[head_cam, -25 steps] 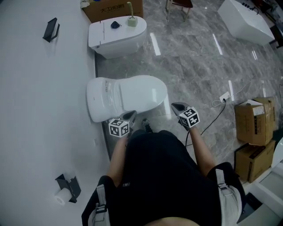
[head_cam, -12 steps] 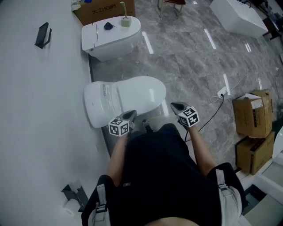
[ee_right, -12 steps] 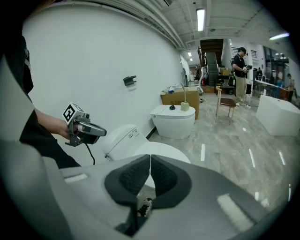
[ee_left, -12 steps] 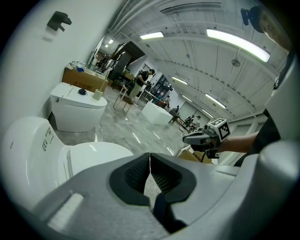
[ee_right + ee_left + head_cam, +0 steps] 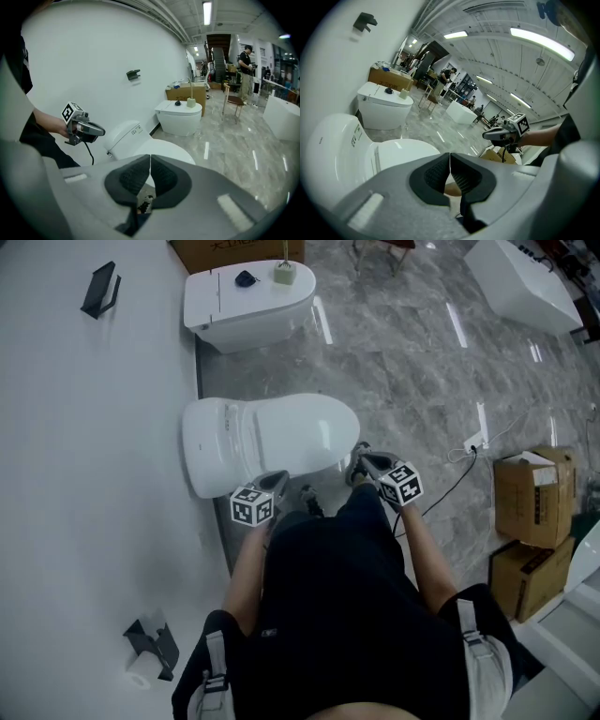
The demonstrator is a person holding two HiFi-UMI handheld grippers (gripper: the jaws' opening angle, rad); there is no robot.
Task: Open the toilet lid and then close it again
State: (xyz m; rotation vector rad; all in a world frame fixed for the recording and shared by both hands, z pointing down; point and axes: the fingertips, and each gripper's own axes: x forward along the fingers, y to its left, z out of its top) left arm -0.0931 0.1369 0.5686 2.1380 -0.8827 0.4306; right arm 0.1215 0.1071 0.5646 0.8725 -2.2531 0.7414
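- The right gripper (image 5: 368, 462) has edged up to the front of the toilet lid (image 5: 295, 432), which lies closed.
- The left gripper (image 5: 278, 481) hangs beside it.
- Both sets of fingers are clenched and empty, so opening is probably next.

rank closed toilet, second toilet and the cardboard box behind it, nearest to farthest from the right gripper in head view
1. closed toilet, just to its left
2. second toilet, farther along the wall
3. cardboard box, behind that toilet
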